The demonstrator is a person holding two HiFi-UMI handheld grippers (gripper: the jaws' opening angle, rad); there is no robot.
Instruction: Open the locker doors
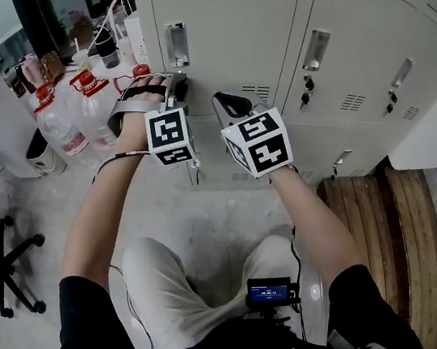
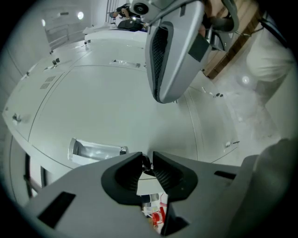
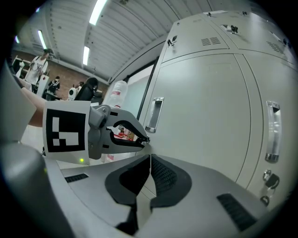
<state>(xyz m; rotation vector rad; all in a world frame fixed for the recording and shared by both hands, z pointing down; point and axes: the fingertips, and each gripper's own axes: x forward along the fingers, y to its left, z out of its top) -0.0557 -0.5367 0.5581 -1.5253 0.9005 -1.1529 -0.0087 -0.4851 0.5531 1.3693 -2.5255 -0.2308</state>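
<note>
Two grey plastic claws meet at one pale grey metal locker door (image 3: pixel 200 116). The left claw (image 2: pixel 148 163) is pinched on the door's thin free edge, near the recessed silver handle (image 3: pixel 154 114). The right claw (image 3: pixel 149 160), just beside the left one, faces the same door with its jaws pressed together on nothing. Red-capped clear plastic bottles (image 1: pixel 70 119) stand left of the left claw.

Water bottles (image 1: pixel 97 107) left of locker door (image 1: pixel 237 35)
</note>
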